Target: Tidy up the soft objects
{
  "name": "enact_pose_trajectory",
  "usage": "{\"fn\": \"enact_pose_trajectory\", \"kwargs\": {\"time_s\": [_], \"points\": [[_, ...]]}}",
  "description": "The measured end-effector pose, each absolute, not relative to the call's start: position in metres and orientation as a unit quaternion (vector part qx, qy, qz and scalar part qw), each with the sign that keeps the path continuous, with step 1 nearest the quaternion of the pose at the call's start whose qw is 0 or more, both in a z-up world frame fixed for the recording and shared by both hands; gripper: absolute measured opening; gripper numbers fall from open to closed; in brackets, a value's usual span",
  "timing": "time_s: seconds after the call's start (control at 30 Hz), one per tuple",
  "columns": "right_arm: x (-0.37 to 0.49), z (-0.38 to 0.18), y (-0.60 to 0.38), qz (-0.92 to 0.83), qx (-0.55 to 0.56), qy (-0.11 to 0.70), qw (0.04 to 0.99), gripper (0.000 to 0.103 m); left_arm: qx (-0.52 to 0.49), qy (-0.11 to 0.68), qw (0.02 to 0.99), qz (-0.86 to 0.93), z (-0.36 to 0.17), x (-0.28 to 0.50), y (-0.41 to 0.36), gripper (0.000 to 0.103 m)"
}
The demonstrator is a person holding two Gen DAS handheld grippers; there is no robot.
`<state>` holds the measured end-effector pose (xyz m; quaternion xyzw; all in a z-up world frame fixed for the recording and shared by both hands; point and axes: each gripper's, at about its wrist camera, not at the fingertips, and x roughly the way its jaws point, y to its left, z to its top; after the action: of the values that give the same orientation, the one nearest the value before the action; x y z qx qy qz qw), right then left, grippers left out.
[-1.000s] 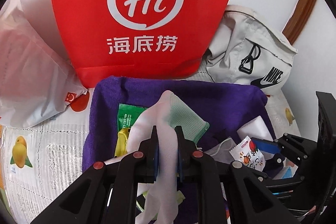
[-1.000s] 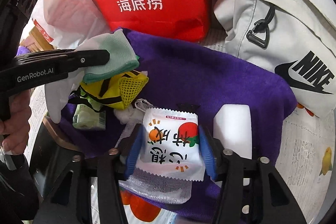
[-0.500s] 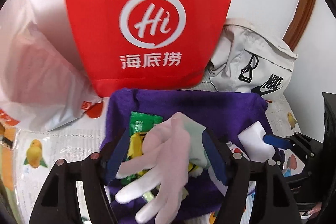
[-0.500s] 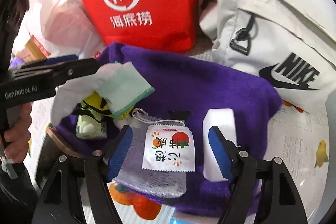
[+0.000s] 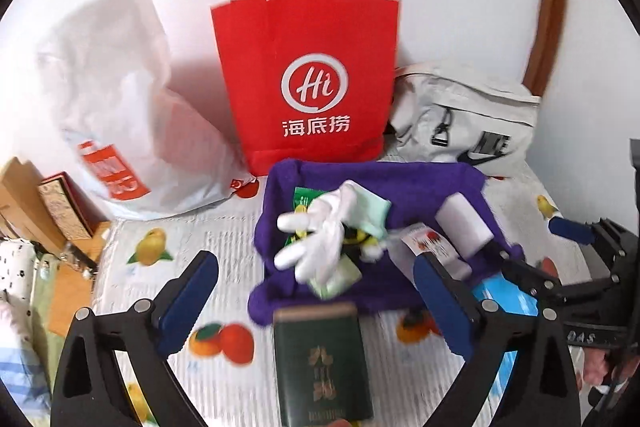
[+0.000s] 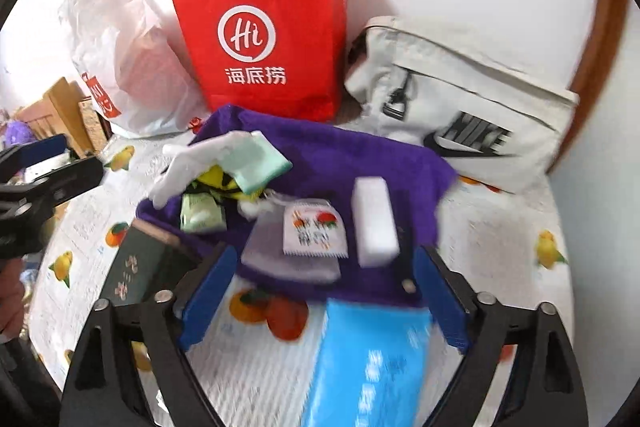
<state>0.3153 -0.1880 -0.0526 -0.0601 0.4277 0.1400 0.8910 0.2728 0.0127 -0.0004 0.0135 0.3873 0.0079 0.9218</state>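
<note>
Both grippers had just been opening and ended up wide apart with nothing between the jaws. The left gripper (image 5: pixel 316 291) hung above the front edge of the purple towel (image 5: pixel 404 187), and the right gripper (image 6: pixel 324 291) sat over the towel's near side too. The white glove (image 5: pixel 324 231) with its mint-green cuff lay on the towel's left part, draped over a yellow-and-black item (image 6: pixel 218 183) and a pale green packet (image 6: pixel 200 213). The snack sachet (image 6: pixel 314 231) with orange and tomato print rested on a grey mesh pouch (image 6: pixel 280 259) mid-towel, just beside a white sponge block (image 6: pixel 374 219). A dark green tin (image 5: pixel 322 363) and a blue pack (image 6: pixel 368 359) sat on the fruit-print tablecloth (image 5: pixel 160 239) in front. Behind stood a red Haidilao paper bag (image 5: pixel 308 75), a white plastic bag (image 5: pixel 116 107) and a beige Nike bag (image 6: pixel 468 107)
</note>
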Motion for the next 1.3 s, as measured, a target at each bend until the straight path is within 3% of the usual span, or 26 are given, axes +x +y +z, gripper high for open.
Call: {"fn": "enact_pose_trajectory", "kwargs": {"time_s": [0.27,0.6,1.3], "points": [[0.235,-0.036,-0.206,0.122,-0.040,0.419,0.899,0.101,0.014,0.362,0.932,0.009,0.019,0.181,-0.013,0.102],[0.144,-0.021,-0.240,0.091,-0.013,0.388,0.917,0.102,0.002,0.350,0.937,0.012,0.022,0.098,-0.034,0.102],[0.047,-0.018,-0.265,0.096,-0.001,0.353,0.931,0.102,0.008,0.328,0.944,0.037,0.017,0.006,-0.050,0.102]]}}
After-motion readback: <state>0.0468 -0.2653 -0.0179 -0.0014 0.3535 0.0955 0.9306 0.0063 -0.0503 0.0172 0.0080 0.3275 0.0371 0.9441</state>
